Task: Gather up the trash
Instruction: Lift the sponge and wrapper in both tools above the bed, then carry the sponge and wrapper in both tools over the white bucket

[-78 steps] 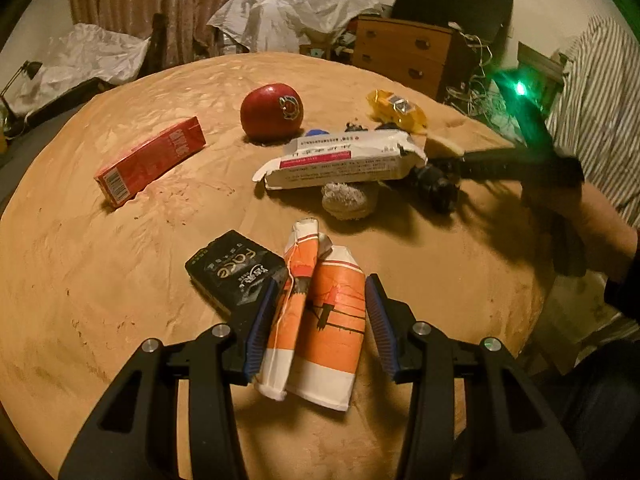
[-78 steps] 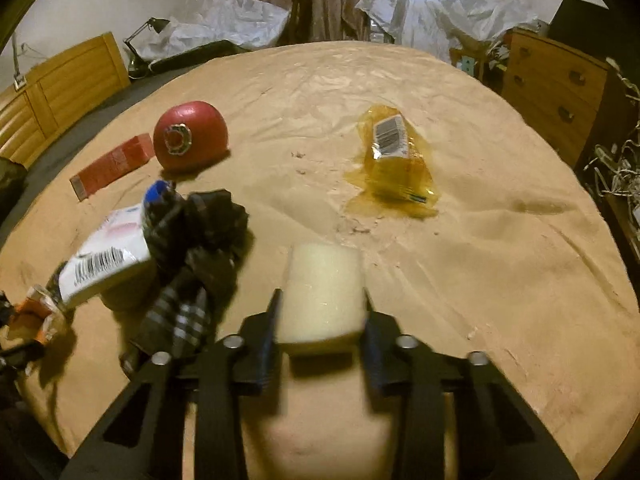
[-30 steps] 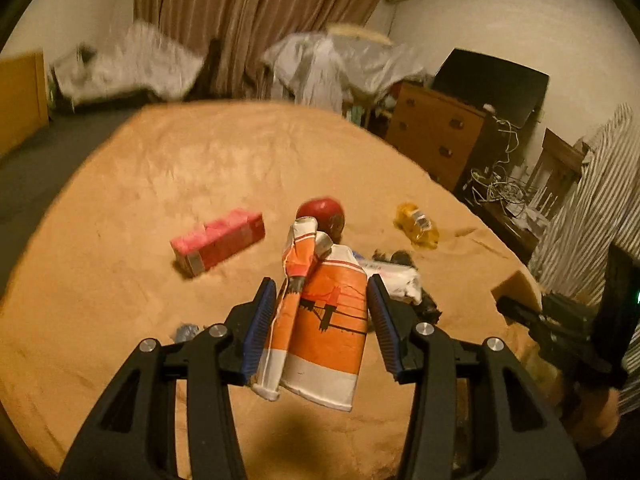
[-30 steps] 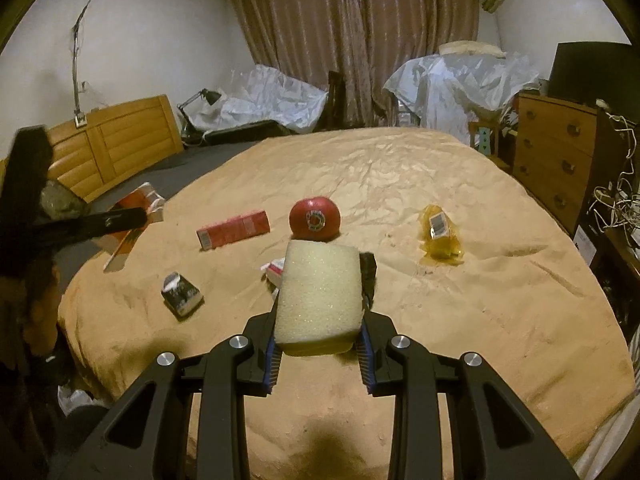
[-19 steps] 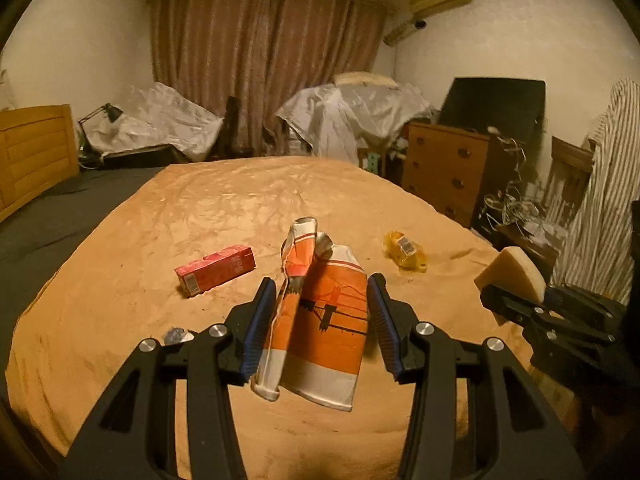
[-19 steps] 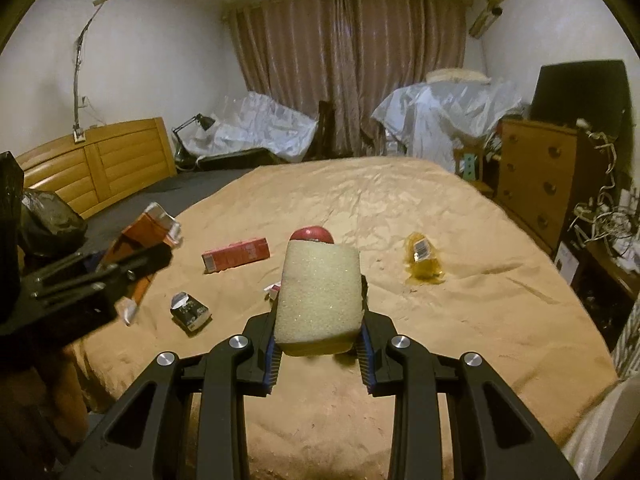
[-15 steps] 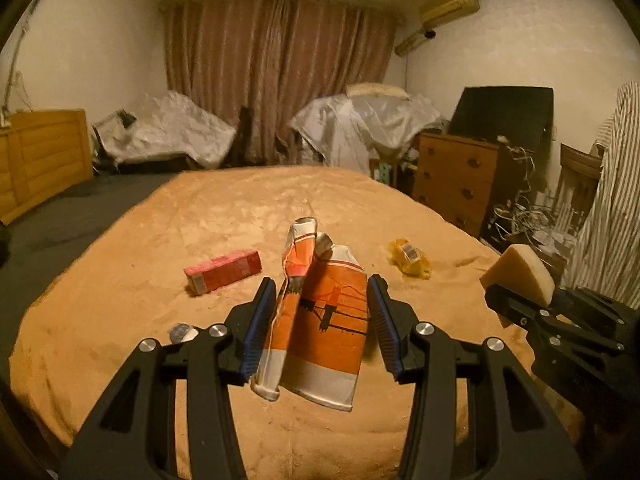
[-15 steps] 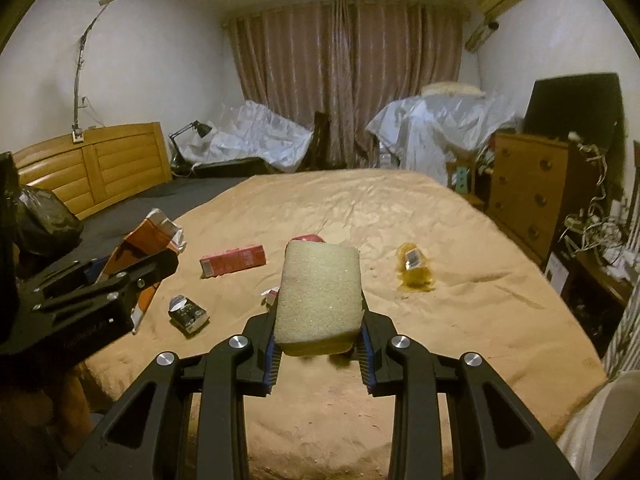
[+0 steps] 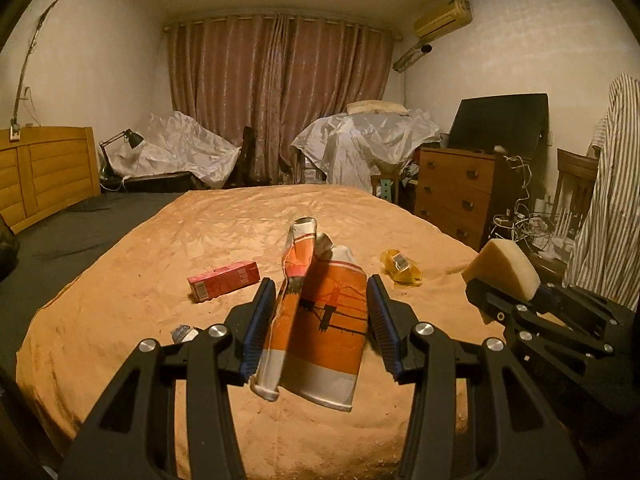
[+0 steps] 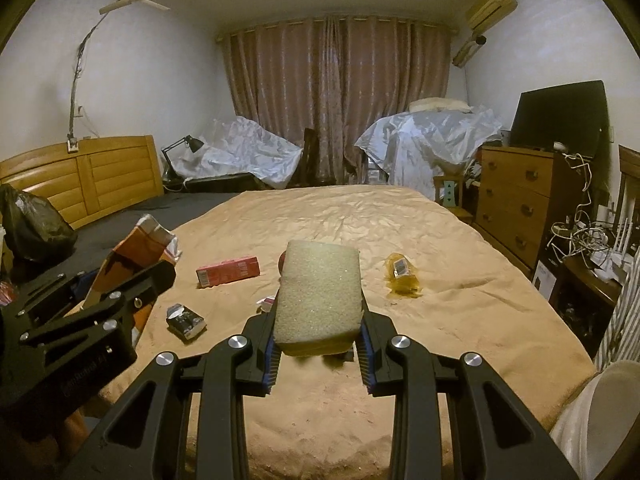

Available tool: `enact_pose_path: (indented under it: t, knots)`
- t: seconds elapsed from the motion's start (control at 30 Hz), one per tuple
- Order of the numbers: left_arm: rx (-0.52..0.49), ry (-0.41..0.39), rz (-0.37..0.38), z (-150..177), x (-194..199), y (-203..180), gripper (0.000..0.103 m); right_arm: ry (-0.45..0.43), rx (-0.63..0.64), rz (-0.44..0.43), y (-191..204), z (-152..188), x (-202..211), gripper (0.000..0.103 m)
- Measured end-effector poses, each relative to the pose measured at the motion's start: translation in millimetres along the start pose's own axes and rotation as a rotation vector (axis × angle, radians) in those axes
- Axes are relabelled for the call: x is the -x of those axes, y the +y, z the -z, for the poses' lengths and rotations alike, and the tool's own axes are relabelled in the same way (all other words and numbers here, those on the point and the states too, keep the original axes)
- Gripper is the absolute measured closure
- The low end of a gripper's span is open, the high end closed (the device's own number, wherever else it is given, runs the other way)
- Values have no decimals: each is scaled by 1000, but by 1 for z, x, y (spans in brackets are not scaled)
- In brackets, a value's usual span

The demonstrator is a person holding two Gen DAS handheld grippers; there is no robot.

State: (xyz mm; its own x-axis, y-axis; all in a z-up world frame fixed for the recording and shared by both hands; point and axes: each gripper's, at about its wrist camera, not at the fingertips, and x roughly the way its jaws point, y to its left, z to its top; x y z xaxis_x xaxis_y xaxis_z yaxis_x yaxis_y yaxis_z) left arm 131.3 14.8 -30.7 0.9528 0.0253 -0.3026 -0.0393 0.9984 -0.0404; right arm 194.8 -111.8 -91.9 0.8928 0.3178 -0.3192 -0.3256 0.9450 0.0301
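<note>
Above the near end of the bed (image 9: 120,264), both grippers are lifted clear of the tan cover, each carrying one piece of trash. Left gripper (image 9: 316,330): jaws partly closed, clamped on a crumpled orange-and-white carton (image 9: 320,328) that stands up between the pads. Right gripper (image 10: 318,350): jaws nearly closed, pinching a yellowish sponge (image 10: 318,296) by its lower end, with most of it projecting forward. The step in hand appears to be carrying both items away for disposal; it is best done with both grips kept firm and the grippers kept apart, since the carton is limp and the sponge compressible. A dark bag (image 10: 30,224) at the left edge may be the receptacle, though this cannot be confirmed. Left on the bed: a red box (image 10: 228,270), a small dark packet (image 10: 186,322), a yellow wrapper (image 10: 402,274).
</note>
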Motion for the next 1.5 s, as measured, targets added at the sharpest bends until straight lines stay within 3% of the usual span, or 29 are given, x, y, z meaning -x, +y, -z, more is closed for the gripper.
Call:
enact_pose_path:
  t: [0.4, 0.77, 1.2, 1.5]
  knots:
    - [-7, -4, 7, -2, 3, -6, 57, -6, 4, 10, -2, -7, 7, 71]
    - [-47, 9, 115, -21, -5, -61, 57, 8, -10, 100, -65, -34, 41, 71]
    - [-116, 50, 373, -32, -12, -181, 57, 73, -101, 321, -222, -32, 129, 71]
    - [-199, 155, 567, -16, -19, -280, 57, 235, -205, 438, -340, 7, 179, 71]
